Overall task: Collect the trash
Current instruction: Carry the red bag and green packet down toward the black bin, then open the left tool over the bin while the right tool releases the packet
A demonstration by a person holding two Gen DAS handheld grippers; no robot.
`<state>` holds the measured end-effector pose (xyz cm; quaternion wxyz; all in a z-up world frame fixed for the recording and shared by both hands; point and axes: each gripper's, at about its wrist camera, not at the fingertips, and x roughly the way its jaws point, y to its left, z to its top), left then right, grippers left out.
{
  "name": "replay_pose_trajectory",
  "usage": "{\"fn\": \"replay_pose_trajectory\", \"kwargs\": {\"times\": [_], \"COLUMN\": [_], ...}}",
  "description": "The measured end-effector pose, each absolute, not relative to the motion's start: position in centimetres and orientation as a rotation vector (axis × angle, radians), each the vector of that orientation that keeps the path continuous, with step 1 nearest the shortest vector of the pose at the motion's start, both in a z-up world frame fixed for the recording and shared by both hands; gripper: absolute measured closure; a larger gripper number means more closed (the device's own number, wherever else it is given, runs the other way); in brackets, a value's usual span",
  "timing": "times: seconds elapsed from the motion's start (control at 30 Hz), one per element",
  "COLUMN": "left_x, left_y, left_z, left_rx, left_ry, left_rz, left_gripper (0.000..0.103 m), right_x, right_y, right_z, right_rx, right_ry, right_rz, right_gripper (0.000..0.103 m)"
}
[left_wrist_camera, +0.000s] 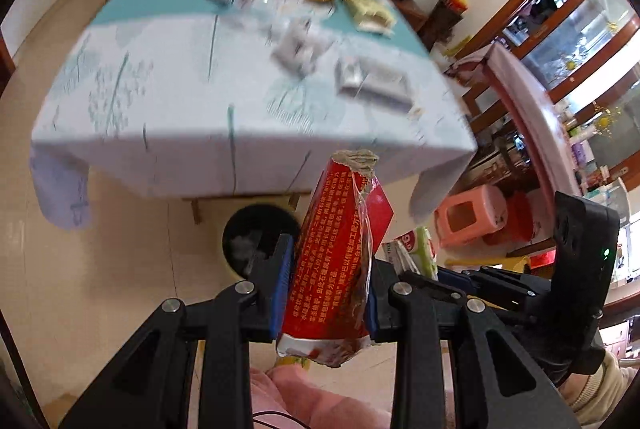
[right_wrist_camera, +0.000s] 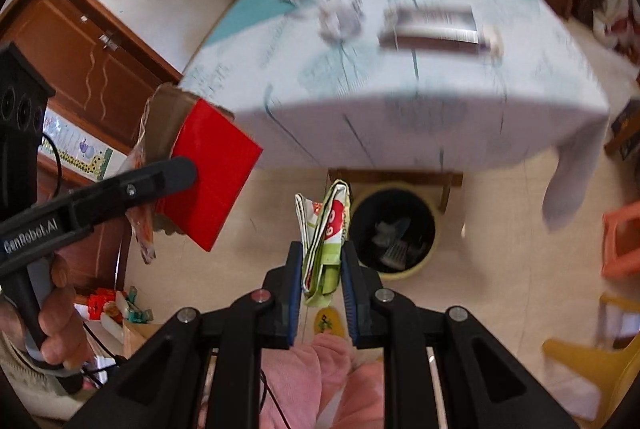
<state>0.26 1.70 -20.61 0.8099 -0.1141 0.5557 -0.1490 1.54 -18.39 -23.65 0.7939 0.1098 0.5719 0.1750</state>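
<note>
Both pictures are bright with daylight. The table [left_wrist_camera: 192,101] at the top looks smeared and blurry. Near things at the bottom look sharp. Edges bend round, with dark corners.

Each view is taken from a gripper, looking steeply down along its fingers, close to them, from in front of the near edge of the table [left_wrist_camera: 224,101]. The table and the black bin [left_wrist_camera: 256,233] below its near edge are shared by both views. In the right wrist view the left gripper [right_wrist_camera: 176,169] is seen at the left side; in the left wrist view the right gripper [left_wrist_camera: 460,273] is seen at the right side.
</note>
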Motion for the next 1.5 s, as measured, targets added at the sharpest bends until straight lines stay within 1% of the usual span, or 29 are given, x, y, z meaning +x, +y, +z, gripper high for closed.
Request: {"fn": "replay_pose_trajectory", "kwargs": {"times": [0.13,0.23,0.3,0.5,0.67,0.73,0.77,0.83,0.9,0.97,1.03,1.1,1.17,1.33,1.5], "left_x": [0.4,1.1,1.9,4.1,5.8,6.4,6.8,7.6,7.9,8.3,8.6,8.8,8.8,8.1,6.9], "left_y": [1.8,1.7,1.6,0.1,-1.5,-2.0,-2.2,-2.6,-2.5,-2.6,-2.7,-2.7,-2.9,-2.9,-2.5], "left_z": [-25.5,-30.2,-33.7,-44.4,-51.2,-52.9,-53.6,-54.8,-55.4,-55.8,-55.9,-56.0,-55.9,-53.9,-50.3], "left_rx": [-0.225,-0.215,-0.214,-0.171,-0.126,-0.107,-0.101,-0.084,-0.092,-0.100,-0.102,-0.103,-0.099,-0.079,-0.072], "left_ry": [1.235,1.265,1.298,1.357,1.375,1.368,1.361,1.338,1.315,1.304,1.292,1.292,1.298,1.275,1.264], "left_rz": [-0.300,-0.290,-0.282,-0.293,-0.288,-0.288,-0.289,-0.288,-0.299,-0.301,-0.288,-0.272,-0.265,-0.250,-0.252], "left_gripper": [0.075,0.075,0.075,0.074,0.073,0.071,0.069,0.068,0.064,0.050,0.045,0.045,0.045,0.045,0.045], "right_x": [1.9,2.8,3.4,5.0,6.2,6.6,6.8,7.1,7.3,7.4,7.3,7.3,7.4,7.4,6.1], "right_y": [-18.9,-19.7,-20.3,-21.1,-20.9,-21.1,-21.2,-21.5,-21.7,-21.6,-21.6,-21.5,-21.3,-21.1,-21.1], "right_z": [-28.6,-33.6,-37.4,-46.0,-51.8,-53.9,-54.9,-56.2,-57.1,-57.5,-57.5,-57.5,-57.3,-56.4,-52.8], "right_rx": [0.301,0.361,0.405,0.501,0.498,0.526,0.546,0.581,0.605,0.619,0.623,0.619,0.606,0.597,0.602], "right_ry": [1.267,1.307,1.333,1.358,1.346,1.343,1.334,1.319,1.310,1.303,1.294,1.285,1.280,1.285,1.269], "right_rz": [0.297,0.211,0.160,0.089,0.079,0.081,0.077,0.072,0.068,0.078,0.090,0.107,0.126,0.126,0.134], "right_gripper": [0.085,0.085,0.085,0.084,0.082,0.080,0.076,0.072,0.069,0.061,0.059,0.059,0.054,0.054,0.054]}}
